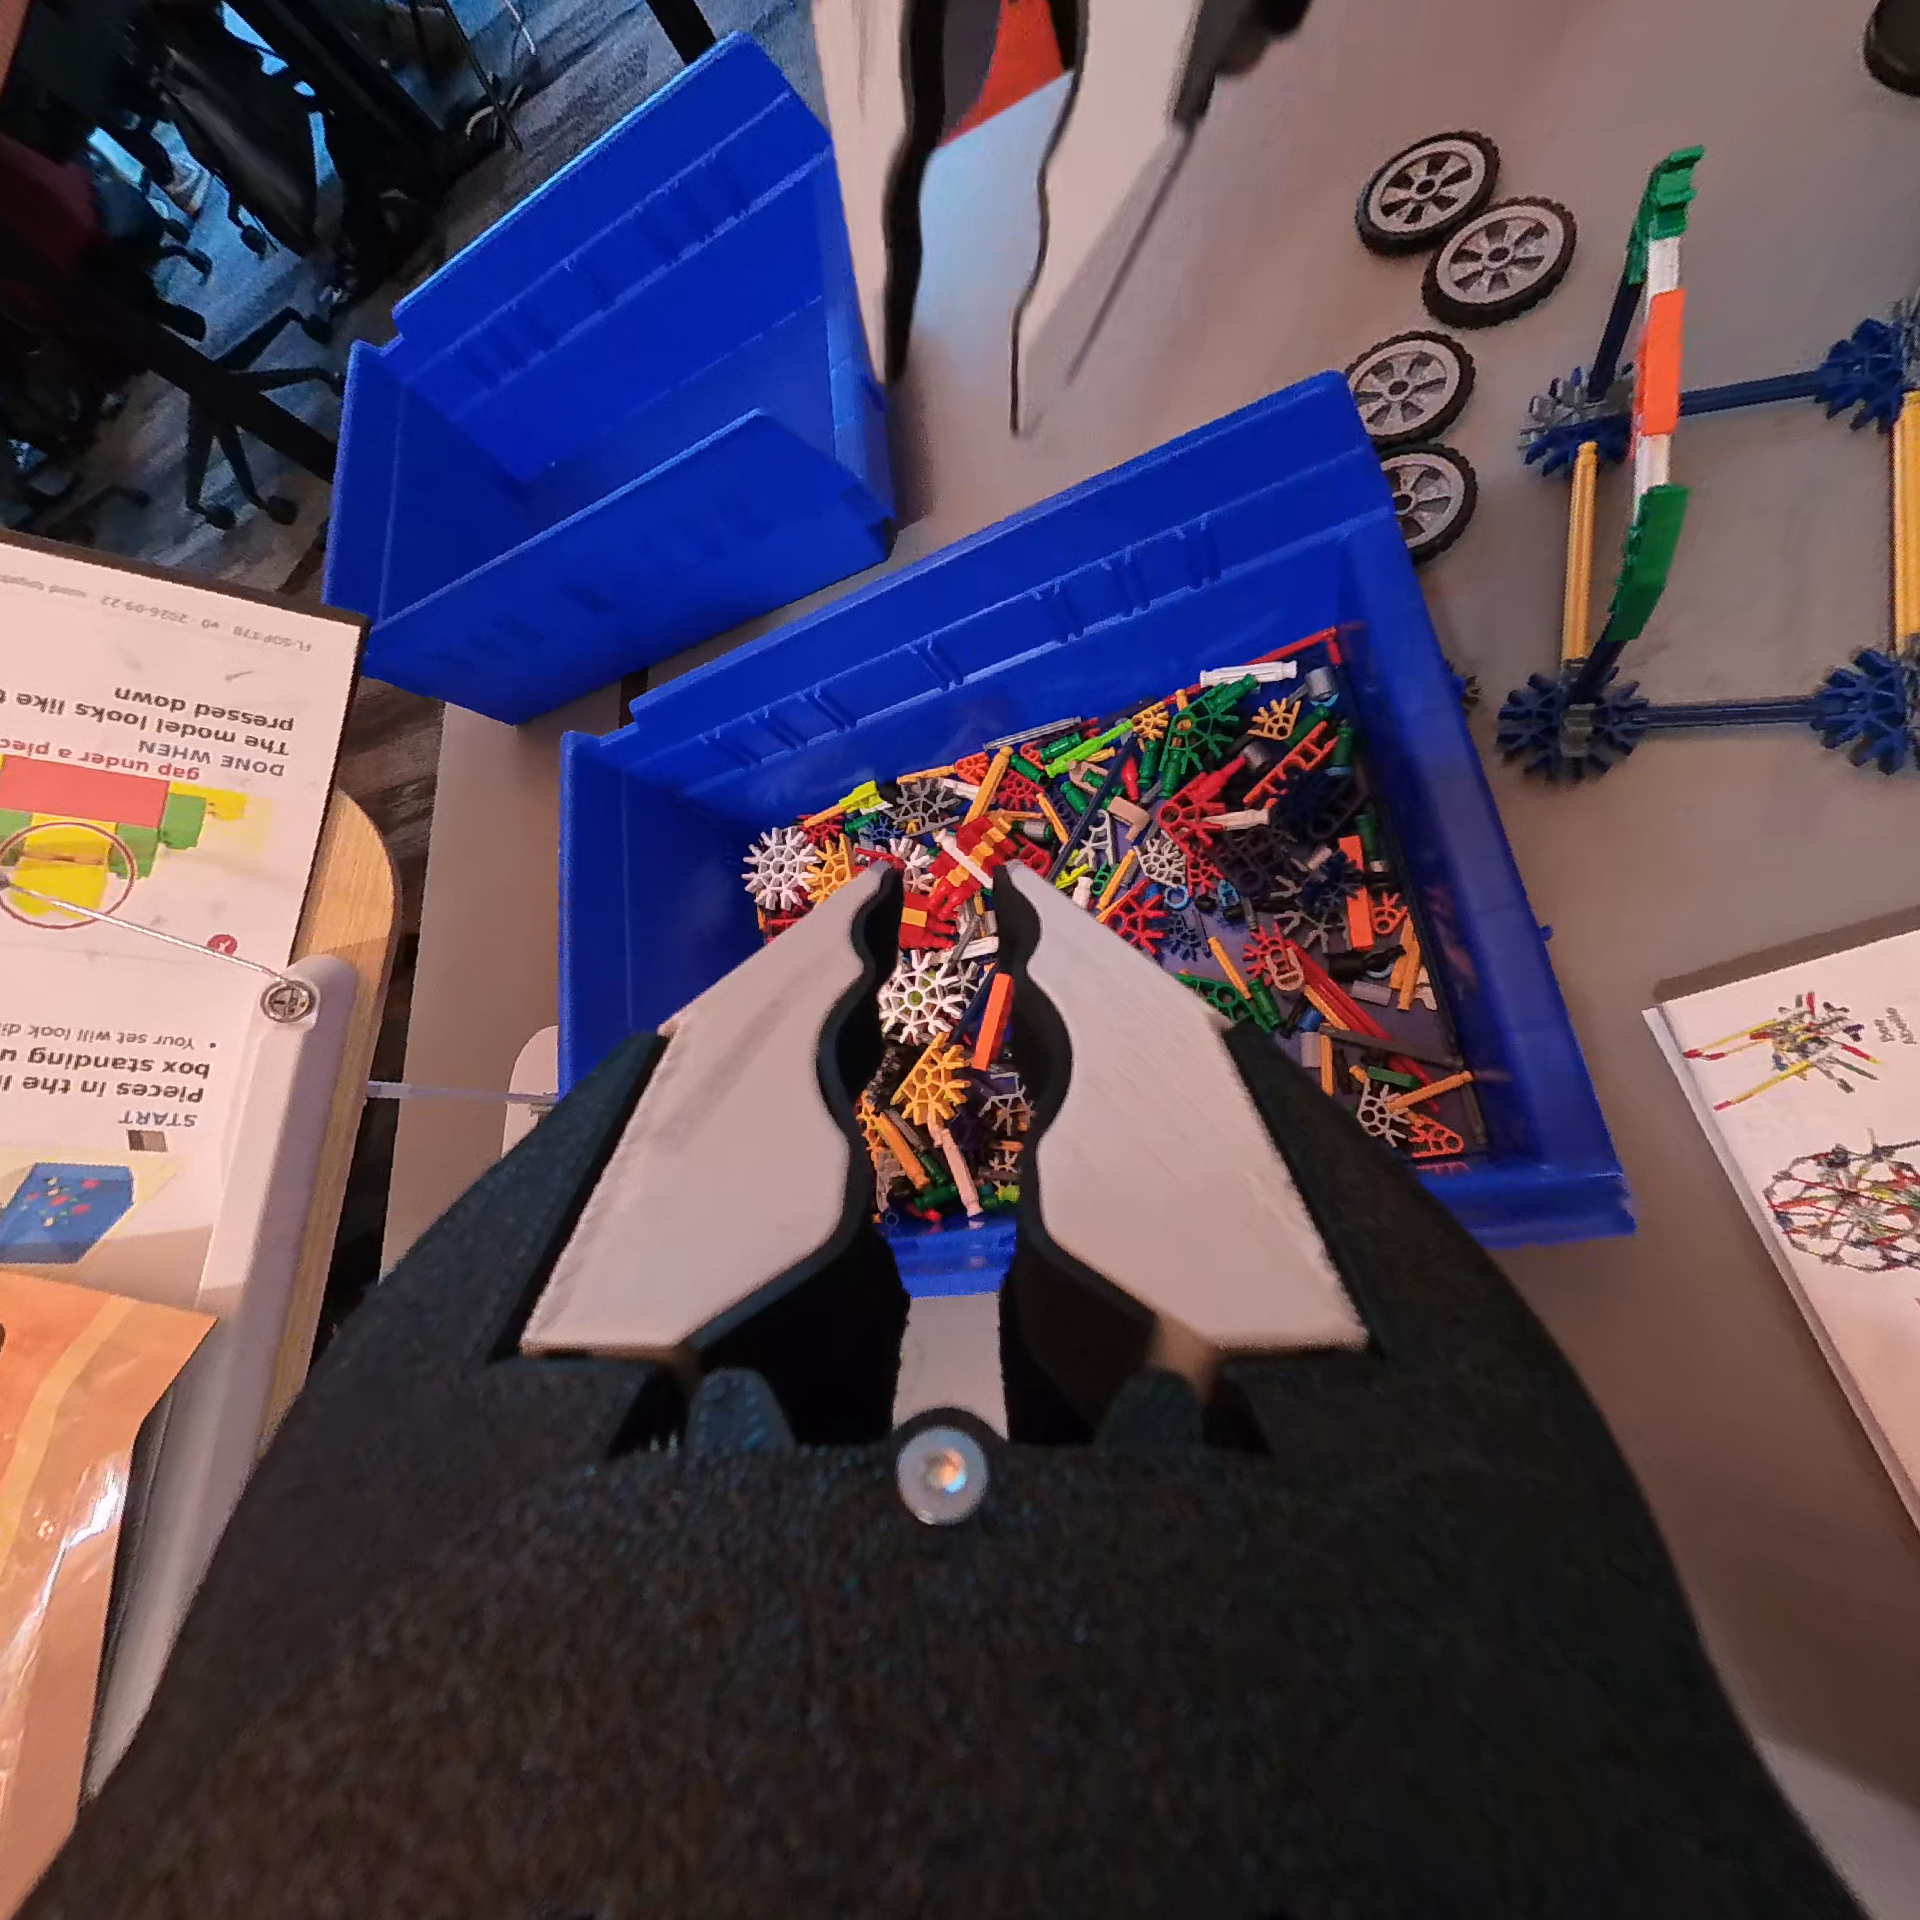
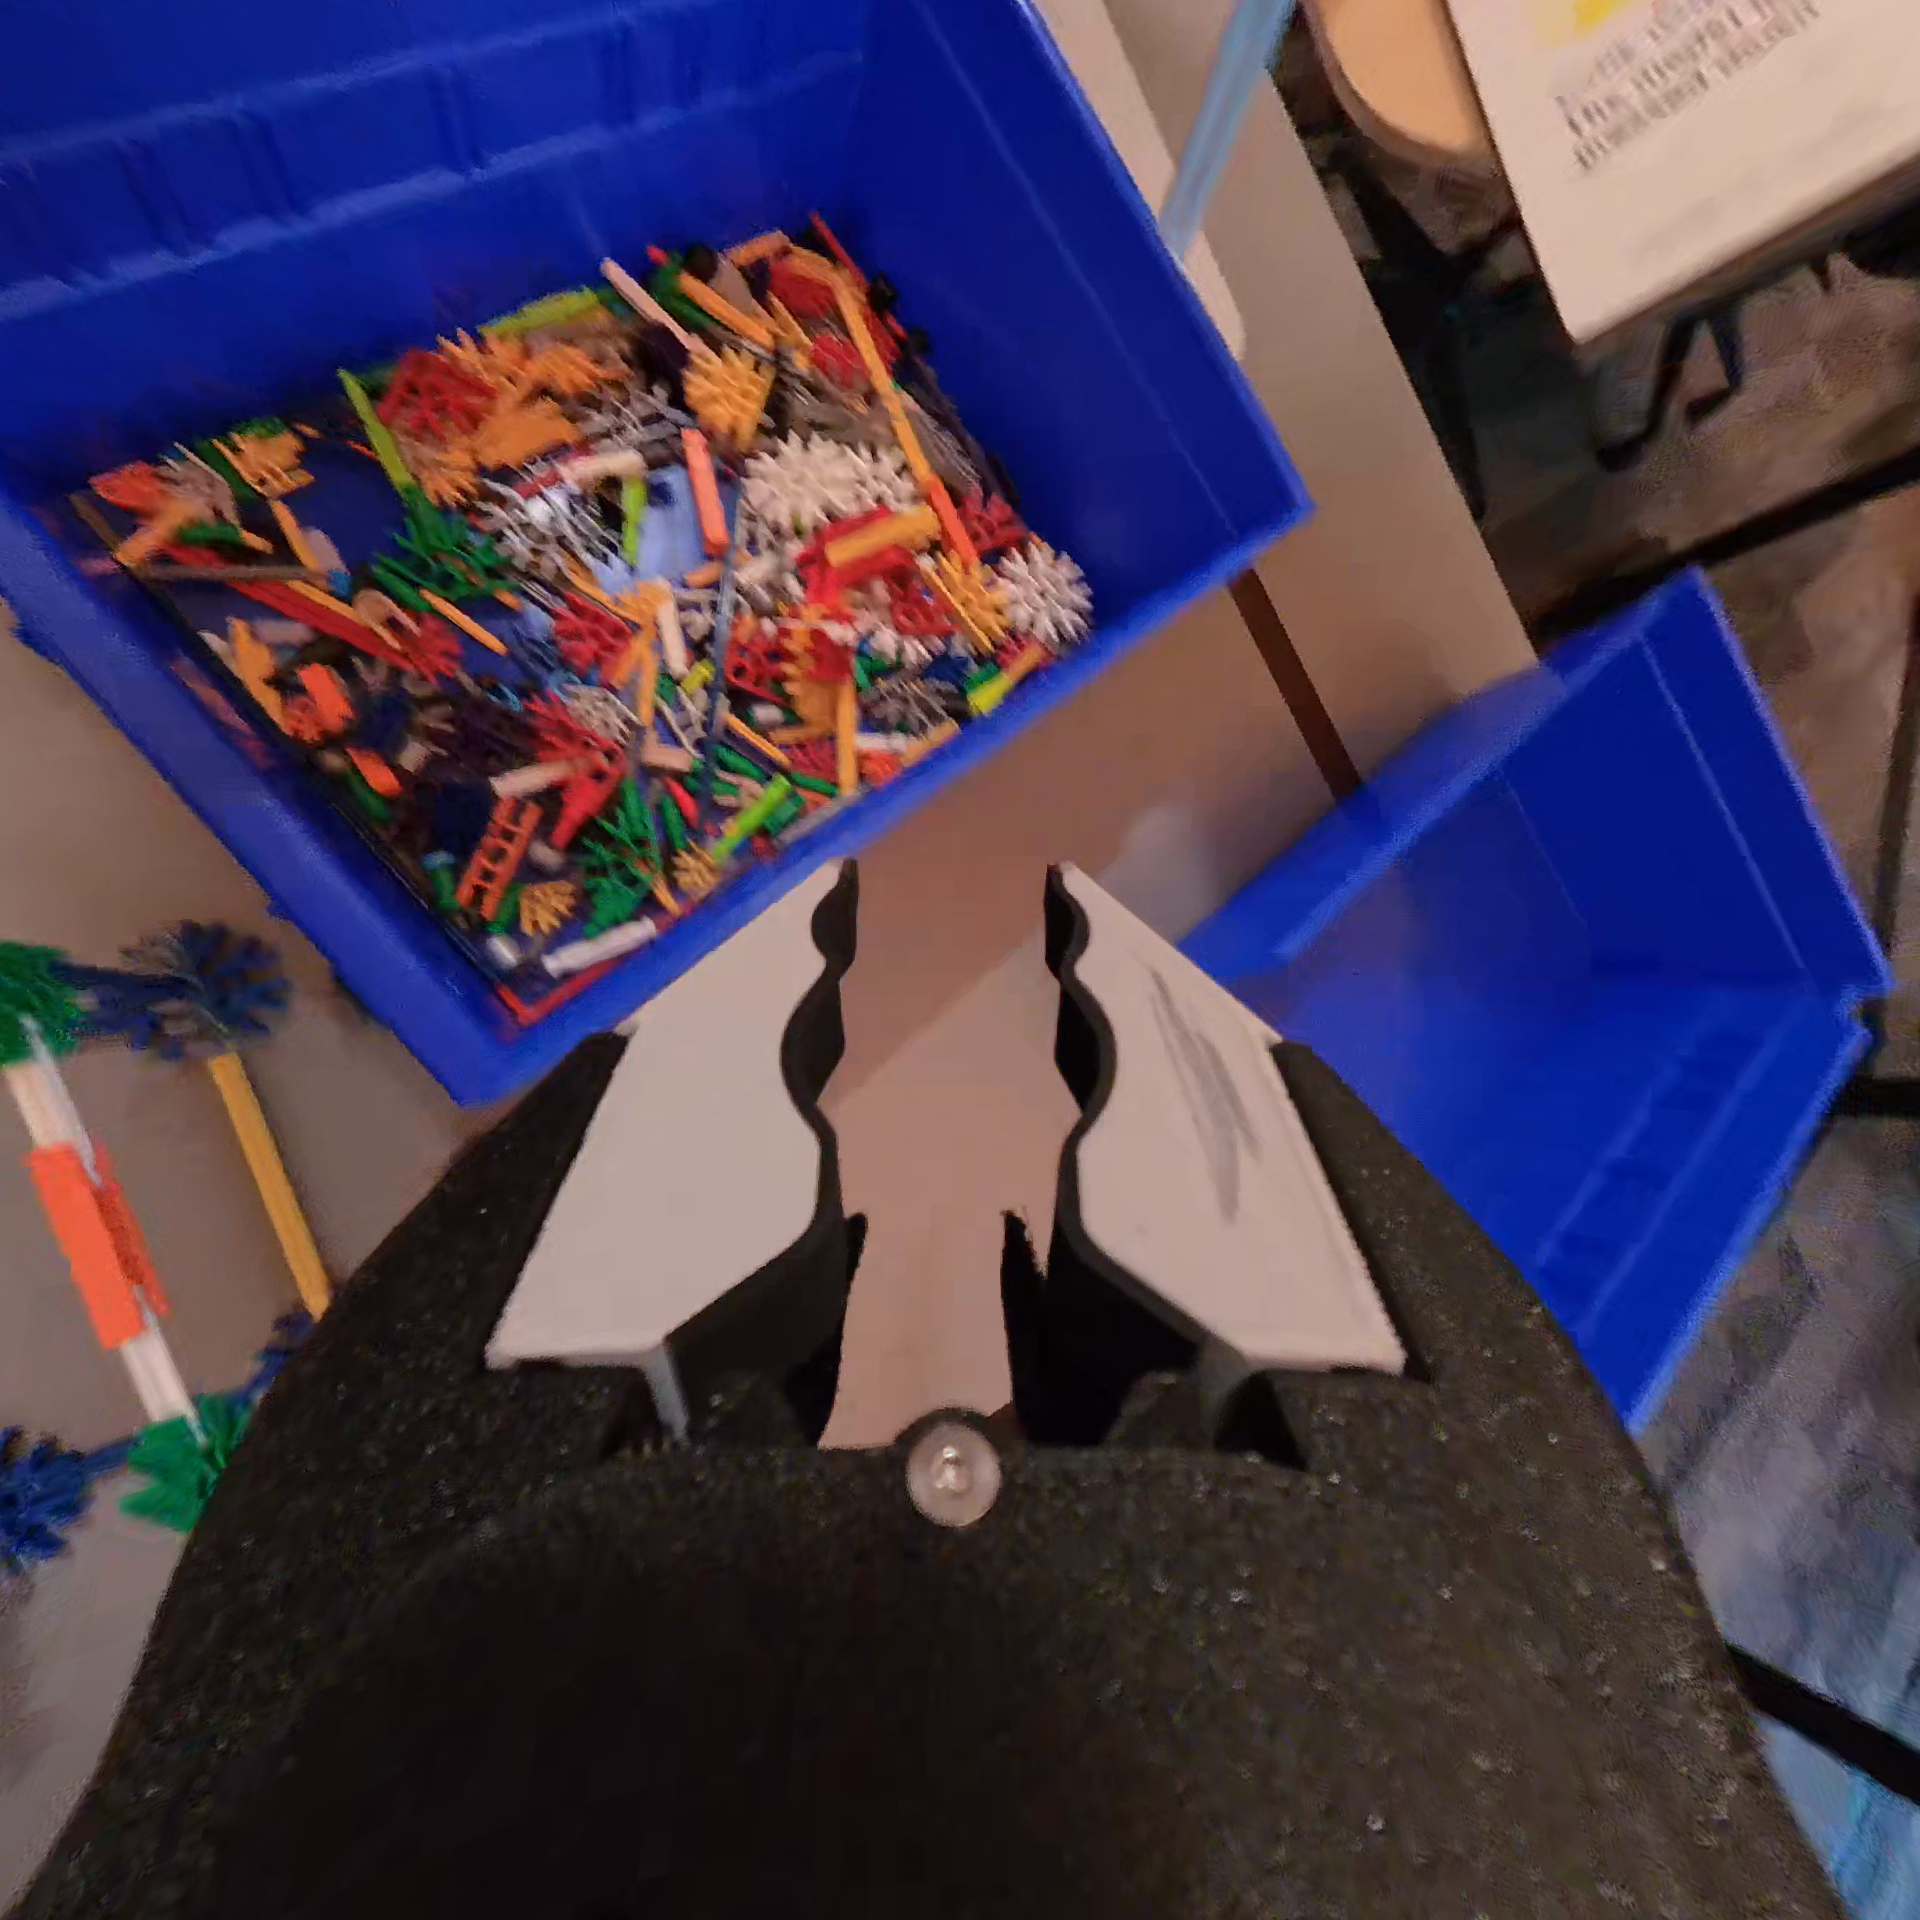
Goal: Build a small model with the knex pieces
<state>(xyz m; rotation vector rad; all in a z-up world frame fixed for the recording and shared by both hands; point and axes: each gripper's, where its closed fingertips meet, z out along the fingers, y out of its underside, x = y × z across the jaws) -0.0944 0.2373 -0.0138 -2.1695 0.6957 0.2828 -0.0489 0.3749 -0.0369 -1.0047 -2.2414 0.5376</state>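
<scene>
The left gripper (image 1: 943,883) hangs over the near half of the full blue bin (image 1: 1538,1184), its fingers (image 1: 727,1122) a little apart at the tips with nothing clamped between them. Whether the tips touch the loose pieces (image 1: 1195,894) below cannot be told. Those pieces are small rods and toothed connectors in red, yellow, green, white and orange, heaped across the bin floor.

The bin sits on the desk (image 1: 1558,1455) and its long axis runs from the near left to the far right in the left wrist view. Just beyond the bin's far left corner stands an empty blue bin (image 1: 623,488), tipped up against the desk edge. Beyond the bin's far right corner lie four grey wheels with black tyres (image 1: 1501,265), and to the right of those a half-built frame (image 1: 1652,416) of blue, yellow, green and orange rods, lying flat. To the bin's right, nearer, a printed booklet (image 1: 1808,1143) rests on the desk; to the bin's left an instruction sheet (image 1: 156,831) stands on a holder.

The right gripper (image 2: 951,883) hovers over bare desk (image 2: 935,1143), just beside the full bin's (image 2: 1143,364) near wall, its fingers (image 2: 1195,1143) clearly apart and empty. The empty bin (image 2: 1558,987) lies to the right of it, the frame (image 2: 94,1226) to the left. This view is blurred.
</scene>
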